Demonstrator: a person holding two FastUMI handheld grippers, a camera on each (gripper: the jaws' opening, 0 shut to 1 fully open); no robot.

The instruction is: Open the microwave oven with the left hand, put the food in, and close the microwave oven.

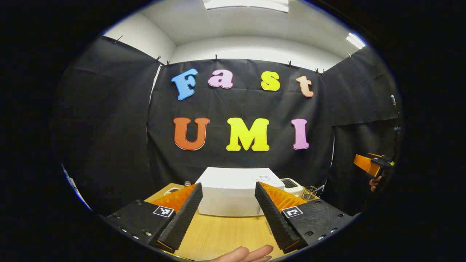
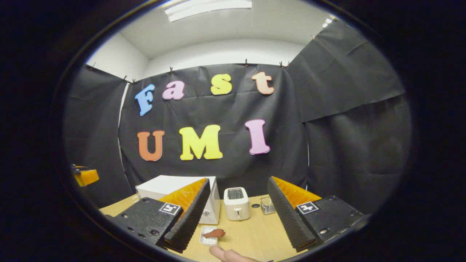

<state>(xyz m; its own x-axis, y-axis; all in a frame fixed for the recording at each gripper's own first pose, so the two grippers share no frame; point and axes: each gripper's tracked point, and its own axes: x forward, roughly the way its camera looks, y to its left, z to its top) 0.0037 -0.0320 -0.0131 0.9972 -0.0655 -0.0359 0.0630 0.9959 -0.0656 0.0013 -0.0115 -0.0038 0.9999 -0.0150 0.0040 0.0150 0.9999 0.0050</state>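
Observation:
The white microwave oven (image 1: pixel 233 193) stands on the wooden table (image 1: pixel 218 233), its door closed, straight ahead of my left gripper (image 1: pixel 228 218), which is open and holds nothing. In the right gripper view the microwave oven (image 2: pixel 171 189) sits at the left, partly behind a finger. A brown piece of food (image 2: pixel 214 233) lies on a small white dish (image 2: pixel 206 235) on the table (image 2: pixel 255 233), low between the fingers of my open right gripper (image 2: pixel 240 222). The right gripper (image 1: pixel 371 165) also appears far right in the left gripper view, held by a hand; the left gripper (image 2: pixel 84 175) appears far left in the right gripper view.
A white toaster (image 2: pixel 236 203) stands right of the microwave, with a small wire basket (image 2: pixel 267 205) beside it. A small jar (image 1: pixel 187 183) and a dish (image 1: pixel 172 190) lie left of the microwave. Fingers of a hand (image 1: pixel 244 254) show at the bottom edge.

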